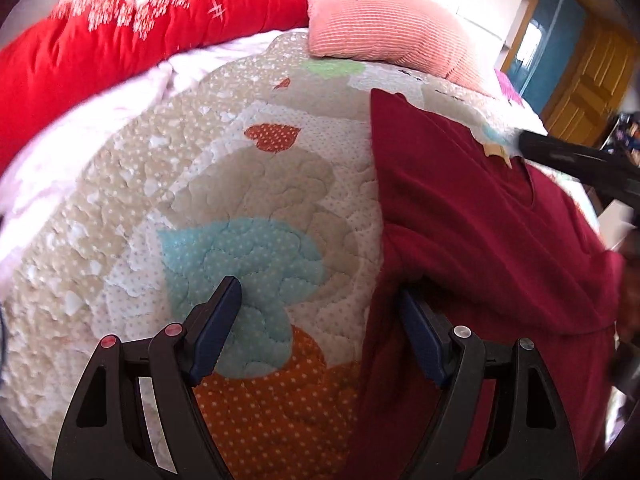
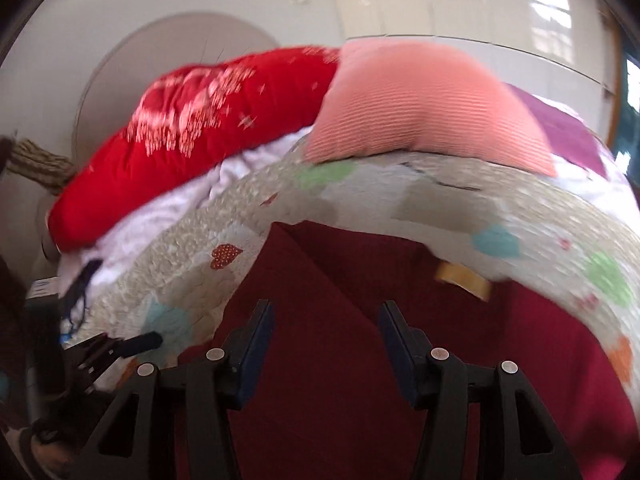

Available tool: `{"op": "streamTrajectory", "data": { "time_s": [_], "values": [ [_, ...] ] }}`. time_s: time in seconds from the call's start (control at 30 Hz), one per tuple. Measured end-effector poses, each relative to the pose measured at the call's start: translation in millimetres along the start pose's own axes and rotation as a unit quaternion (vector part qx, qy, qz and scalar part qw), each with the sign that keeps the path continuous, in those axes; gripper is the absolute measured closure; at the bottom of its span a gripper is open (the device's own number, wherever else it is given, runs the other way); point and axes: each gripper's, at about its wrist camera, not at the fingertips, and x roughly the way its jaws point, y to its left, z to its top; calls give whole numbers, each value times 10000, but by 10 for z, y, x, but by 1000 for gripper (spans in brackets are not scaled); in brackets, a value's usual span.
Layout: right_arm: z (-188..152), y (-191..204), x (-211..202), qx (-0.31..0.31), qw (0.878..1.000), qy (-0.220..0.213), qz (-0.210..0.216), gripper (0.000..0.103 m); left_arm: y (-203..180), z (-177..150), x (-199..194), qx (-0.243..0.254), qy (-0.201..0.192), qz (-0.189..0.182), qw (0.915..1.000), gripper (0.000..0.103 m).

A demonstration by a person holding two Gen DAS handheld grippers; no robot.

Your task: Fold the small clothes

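Maroon knit top (image 1: 480, 240), small, lying flat on the patchwork quilt (image 1: 240, 200); the quilt serves as landmark for every entry below.

Position: on the quilt's near portion, neckline and tan label (image 1: 496, 152) pointing toward the pink ribbed pillow (image 1: 392, 28) at the quilt's far edge. Long axis runs from me toward that pillow. One side panel already lies turned inward, forming a straight diagonal crease in my right wrist view.

My left gripper (image 1: 320, 300): jaws wide apart, nothing between them. It hangs over the top's left margin, one finger above bare quilt, the other at the maroon edge where a sleeve fold tucks under.

My right gripper (image 2: 326, 316): jaws parted, nothing pinched, maroon cloth beneath both fingers. It hovers over the garment's middle, near the crease.

Judgement: my left gripper is nearer the unfolded left edge, so the next fold likely starts there.

Also on the quilt's far side: red embroidered comforter (image 1: 120, 40).
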Motion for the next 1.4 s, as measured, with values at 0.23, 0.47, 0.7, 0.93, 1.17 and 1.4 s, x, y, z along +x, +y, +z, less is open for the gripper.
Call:
{"op": "streamTrajectory", "data": {
  "time_s": [0.23, 0.47, 0.7, 0.93, 1.17, 1.4],
  "values": [
    [32, 52, 767, -612, 9954, 725, -111, 99, 40, 12, -11, 78, -23, -264, 9996, 23],
    [366, 471, 634, -950, 9954, 42, -111, 100, 162, 39, -153, -114, -223, -213, 9995, 23],
    [199, 608, 726, -943, 9947, 205, -361, 70, 281, 70, -375, -324, -759, -72, 9966, 23],
    [-564, -173, -275, 444, 9952, 4, -874, 66, 76, 116, -417, 130, -1040, -140, 9944, 23],
    [-944, -620, -489, 949, 9809, 310, -1667, 65, 66, 183, 50, 12, -214, 42, 9998, 22],
    [-974, -976, -583, 847, 9594, 488, -2645, 56, 49, 148, 15, 3, -264, 90, 9996, 22]
  ]
}}
